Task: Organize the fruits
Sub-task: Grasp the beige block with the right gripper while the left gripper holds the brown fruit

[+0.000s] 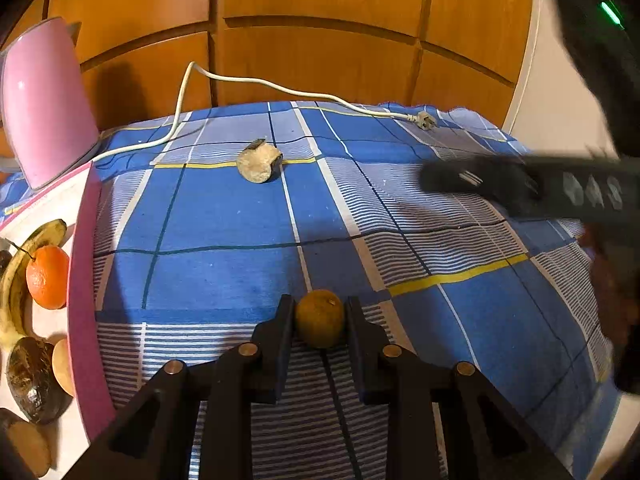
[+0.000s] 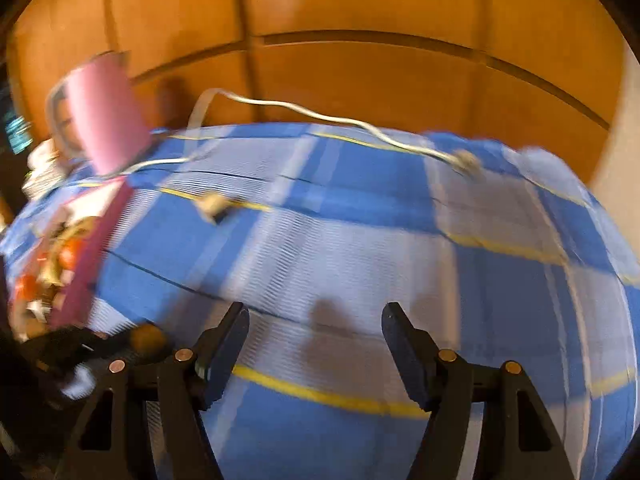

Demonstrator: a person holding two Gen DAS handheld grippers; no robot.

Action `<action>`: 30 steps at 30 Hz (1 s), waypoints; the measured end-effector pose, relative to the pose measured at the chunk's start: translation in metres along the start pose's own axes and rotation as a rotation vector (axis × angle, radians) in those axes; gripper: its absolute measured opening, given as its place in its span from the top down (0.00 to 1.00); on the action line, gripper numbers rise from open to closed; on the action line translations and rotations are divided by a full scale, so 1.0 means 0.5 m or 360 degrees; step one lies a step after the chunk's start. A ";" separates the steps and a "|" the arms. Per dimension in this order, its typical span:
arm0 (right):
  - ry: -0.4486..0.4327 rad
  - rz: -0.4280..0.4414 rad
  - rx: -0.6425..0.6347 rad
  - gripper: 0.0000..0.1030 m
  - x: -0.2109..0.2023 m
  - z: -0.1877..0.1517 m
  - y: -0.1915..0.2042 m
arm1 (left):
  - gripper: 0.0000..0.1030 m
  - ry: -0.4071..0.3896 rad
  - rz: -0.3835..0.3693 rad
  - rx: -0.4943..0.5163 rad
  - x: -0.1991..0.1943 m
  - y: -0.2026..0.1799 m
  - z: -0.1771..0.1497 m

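My left gripper (image 1: 320,314) is shut on a small brownish-yellow round fruit (image 1: 320,323), just above the blue checked cloth (image 1: 224,220). A pale, rough lump of fruit (image 1: 259,161) lies farther back on the cloth; it also shows blurred in the right wrist view (image 2: 212,204). A pink-rimmed white tray (image 1: 82,300) at the left holds a banana (image 1: 16,276), an orange (image 1: 48,277), an avocado (image 1: 32,380) and other fruit. My right gripper (image 2: 316,322) is open and empty above the cloth; its view is motion-blurred. It shows as a blurred dark shape in the left wrist view (image 1: 460,178).
A pink kettle (image 1: 42,100) stands at the back left, behind the tray. Its white cord (image 1: 280,88) runs across the back of the cloth to a loose plug (image 1: 426,121). A wooden cabinet (image 1: 320,32) rises behind the table.
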State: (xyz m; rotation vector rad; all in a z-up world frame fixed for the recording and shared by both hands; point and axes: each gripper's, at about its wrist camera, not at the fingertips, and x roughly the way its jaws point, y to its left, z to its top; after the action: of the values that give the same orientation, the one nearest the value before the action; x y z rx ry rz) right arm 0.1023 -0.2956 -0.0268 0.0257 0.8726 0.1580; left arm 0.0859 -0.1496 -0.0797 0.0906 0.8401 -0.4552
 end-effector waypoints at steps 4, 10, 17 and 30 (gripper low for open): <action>0.0047 0.0146 -0.0208 0.32 0.046 0.068 0.058 | 0.76 -0.0010 -0.0018 -0.0017 0.001 0.004 -0.001; 0.0135 0.0205 -0.0453 0.32 0.139 0.149 0.127 | 0.75 -0.0019 -0.0040 -0.0034 0.001 0.007 -0.004; 0.0215 0.0146 -0.0660 0.33 0.226 0.175 0.180 | 0.75 -0.0028 -0.0071 -0.0067 0.003 0.017 -0.006; 0.0167 0.0148 -0.0451 0.76 0.124 0.123 0.119 | 0.75 -0.0029 -0.0072 -0.0070 0.004 0.021 -0.008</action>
State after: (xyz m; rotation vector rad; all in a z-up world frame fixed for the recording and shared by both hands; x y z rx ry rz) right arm 0.1809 -0.2249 -0.0291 -0.2086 0.9476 0.3713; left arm 0.0888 -0.1399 -0.0850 0.0269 0.8351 -0.4789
